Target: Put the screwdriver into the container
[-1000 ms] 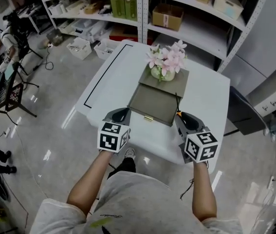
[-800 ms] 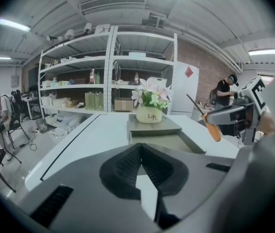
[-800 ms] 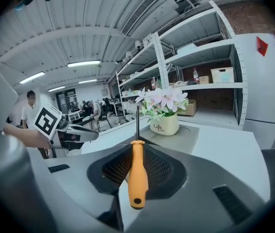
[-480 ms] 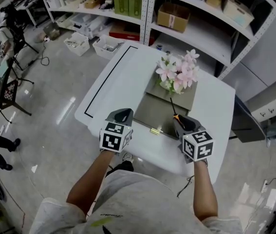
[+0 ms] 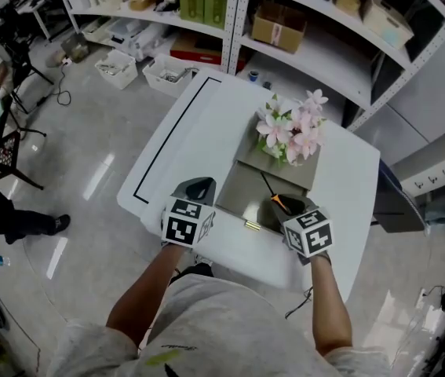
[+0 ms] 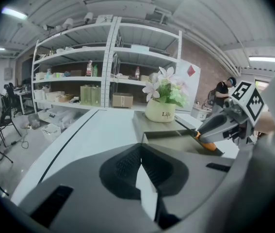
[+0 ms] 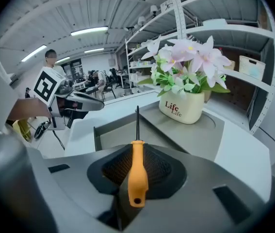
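An orange-handled screwdriver [image 7: 137,171] with a thin black shaft lies between the jaws of my right gripper [image 7: 136,176], which is shut on its handle. The shaft points out over the open grey container [image 7: 122,132]. In the head view the right gripper [image 5: 285,203] hangs over the container's right front part [image 5: 242,195], and the screwdriver [image 5: 277,203] sticks out towards the flowers. My left gripper [image 5: 198,187] rests by the container's left front corner, shut and empty. The left gripper view shows its own jaws [image 6: 144,178] closed and the screwdriver's handle [image 6: 209,145] at the right.
A white pot of pink flowers [image 5: 291,136] stands on the raised back part of the container. The white table [image 5: 191,132] has a black line along its left side. Metal shelves with boxes [image 5: 273,26] stand behind. A person [image 5: 2,214] is on the floor at left.
The right gripper has carried the screwdriver leftwards and forward, from beside the container's right edge to over its open tray. The left gripper has stayed at the front left corner.
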The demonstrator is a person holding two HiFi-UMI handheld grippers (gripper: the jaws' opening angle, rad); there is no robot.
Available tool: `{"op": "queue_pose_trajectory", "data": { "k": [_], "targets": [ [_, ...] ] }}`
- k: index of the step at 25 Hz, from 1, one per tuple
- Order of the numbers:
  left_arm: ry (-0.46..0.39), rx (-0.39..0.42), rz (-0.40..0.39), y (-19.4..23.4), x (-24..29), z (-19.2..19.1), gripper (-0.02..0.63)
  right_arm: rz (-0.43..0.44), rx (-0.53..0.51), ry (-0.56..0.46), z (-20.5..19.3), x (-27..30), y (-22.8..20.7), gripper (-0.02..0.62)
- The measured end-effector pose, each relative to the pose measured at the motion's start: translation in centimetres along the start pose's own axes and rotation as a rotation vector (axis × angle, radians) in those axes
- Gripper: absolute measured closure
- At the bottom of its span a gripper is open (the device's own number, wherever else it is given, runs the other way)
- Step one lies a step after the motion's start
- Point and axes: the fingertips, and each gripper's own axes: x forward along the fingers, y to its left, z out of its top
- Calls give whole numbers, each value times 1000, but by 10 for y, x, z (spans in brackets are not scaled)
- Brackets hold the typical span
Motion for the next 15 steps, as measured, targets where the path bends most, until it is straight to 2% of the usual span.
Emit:
{"op": "queue_pose_trajectory", "data": {
  "k": [15],
  "targets": [
    [41,0,-61,12,38,0,601,30,-35,201,-21,43,-7,520]
  ]
}}
